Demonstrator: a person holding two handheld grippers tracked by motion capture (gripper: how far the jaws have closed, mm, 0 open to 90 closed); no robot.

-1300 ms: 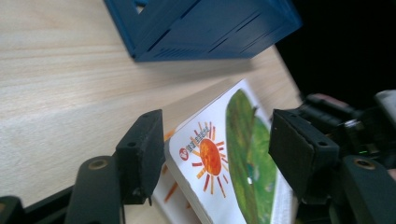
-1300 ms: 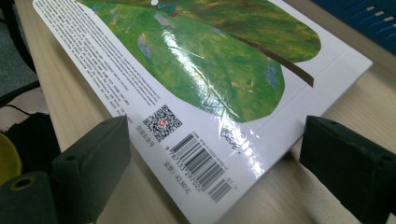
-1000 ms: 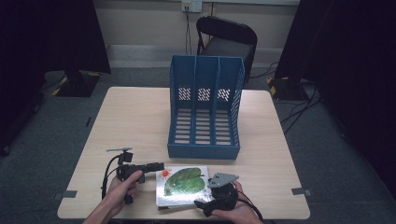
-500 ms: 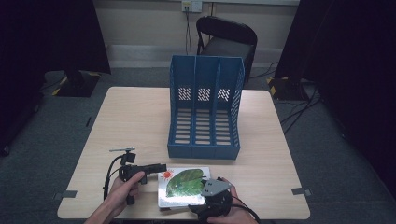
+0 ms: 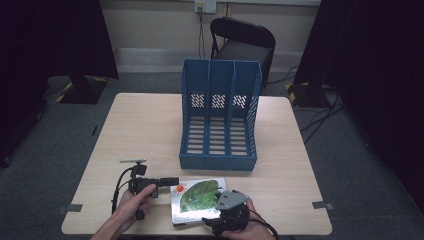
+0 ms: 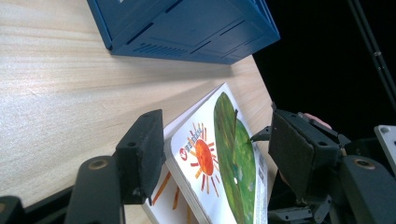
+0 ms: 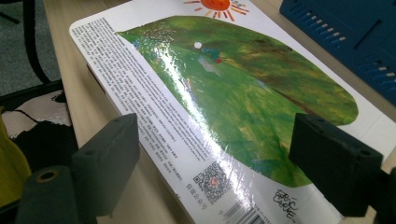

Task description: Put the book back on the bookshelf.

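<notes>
Near the table's (image 5: 150, 130) front edge I see the book (image 5: 197, 200) lying flat, green leaf and orange sun facing up, just in front of the blue file rack (image 5: 220, 120). My left gripper (image 5: 167, 182) sits at the book's left edge, jaws wide astride its corner. My right gripper (image 7: 224, 168) has its jaws wide over the book's near edge, holding nothing.

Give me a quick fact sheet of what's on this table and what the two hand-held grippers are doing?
Table: light wood
File rack: blue, three slots, all vacant
Book: leaf-and-sun cover, lying near the front edge
Left gripper: open, at the book's sun corner
Right gripper: open, at the book's near edge
Chair: black, behind the table
</notes>
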